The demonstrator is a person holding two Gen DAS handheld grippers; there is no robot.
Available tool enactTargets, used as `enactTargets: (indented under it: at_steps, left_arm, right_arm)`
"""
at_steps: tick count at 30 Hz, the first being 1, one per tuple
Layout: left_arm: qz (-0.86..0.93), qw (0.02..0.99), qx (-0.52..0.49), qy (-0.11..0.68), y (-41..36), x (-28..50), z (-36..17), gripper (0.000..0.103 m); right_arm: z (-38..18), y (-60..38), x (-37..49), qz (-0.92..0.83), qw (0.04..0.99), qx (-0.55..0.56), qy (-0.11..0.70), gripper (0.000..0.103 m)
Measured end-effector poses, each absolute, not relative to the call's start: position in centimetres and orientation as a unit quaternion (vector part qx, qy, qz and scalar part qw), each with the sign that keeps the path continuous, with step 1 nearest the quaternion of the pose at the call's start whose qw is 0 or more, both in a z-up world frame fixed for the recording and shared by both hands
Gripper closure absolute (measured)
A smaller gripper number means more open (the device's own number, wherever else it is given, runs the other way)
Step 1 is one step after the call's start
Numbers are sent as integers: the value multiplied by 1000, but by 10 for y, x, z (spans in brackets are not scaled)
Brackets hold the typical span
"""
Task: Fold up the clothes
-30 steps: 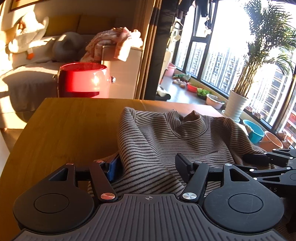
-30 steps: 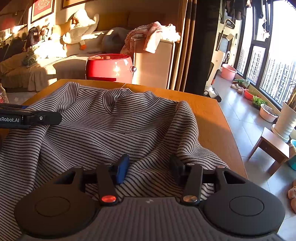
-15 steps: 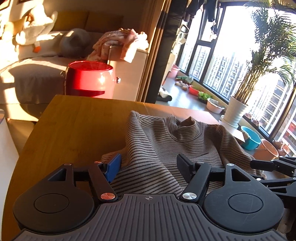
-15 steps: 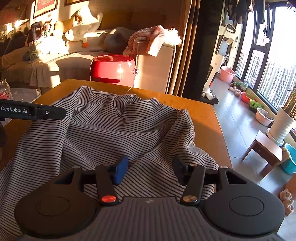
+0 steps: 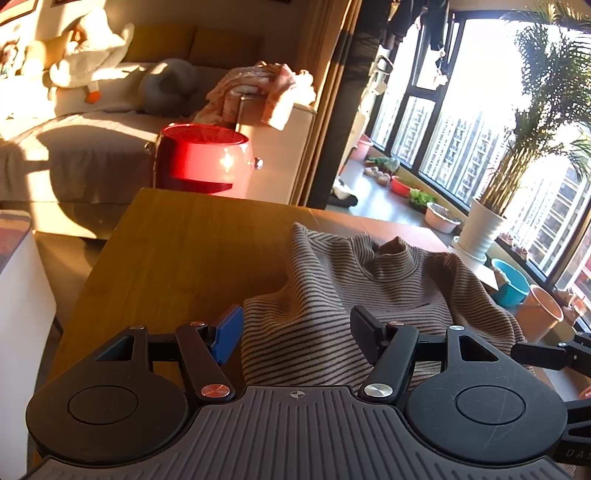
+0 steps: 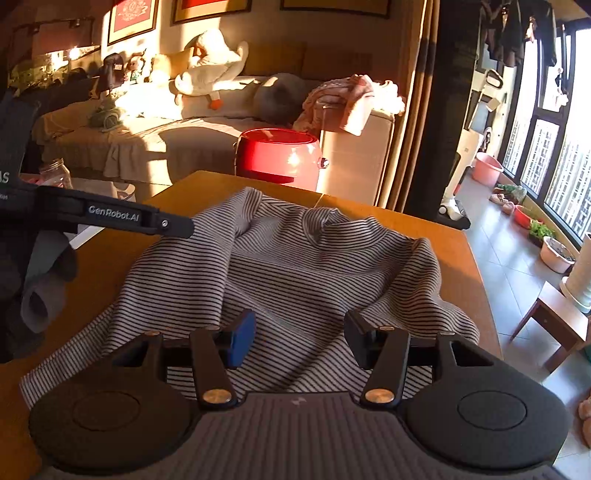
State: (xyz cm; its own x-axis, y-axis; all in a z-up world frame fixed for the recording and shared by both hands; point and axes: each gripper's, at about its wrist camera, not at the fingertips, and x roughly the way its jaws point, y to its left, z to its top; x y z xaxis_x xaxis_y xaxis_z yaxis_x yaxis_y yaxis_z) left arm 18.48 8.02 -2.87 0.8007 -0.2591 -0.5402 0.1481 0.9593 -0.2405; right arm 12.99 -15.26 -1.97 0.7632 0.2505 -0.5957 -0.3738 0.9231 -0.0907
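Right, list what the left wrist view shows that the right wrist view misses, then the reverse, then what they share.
Only the left wrist view shows the potted palm, the blue basin and the terracotta pot by the window. Only the right wrist view shows the glass jar, the framed pictures and the small wooden stool. Both show the striped sweater spread on the wooden table, the red pot, the goose plush, and both grippers open: left gripper, right gripper.
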Motion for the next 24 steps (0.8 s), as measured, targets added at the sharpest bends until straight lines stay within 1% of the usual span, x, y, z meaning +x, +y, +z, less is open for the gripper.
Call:
enactTargets:
  at_steps: [8, 13, 18, 20, 24]
  left_arm:
    - [-99, 943, -98, 303, 91, 184, -31, 33]
    - [-75, 947, -111, 291, 113, 184, -23, 33]
    - [-60, 949, -125, 285, 127, 184, -15, 33]
    - [-64, 950, -121, 282, 126, 182, -13, 33]
    - [-70, 949, -119, 284, 124, 180, -14, 33]
  right_arm:
    - [-25, -139, 128, 188, 924, -96, 320, 50]
    - [-22, -132, 122, 207, 915, -78, 339, 49]
    - [-19, -124, 113, 235, 905, -60, 349, 36]
    - [-26, -119, 113, 227, 903, -74, 356, 36]
    - [-45, -114, 112, 241, 883, -57, 398, 36]
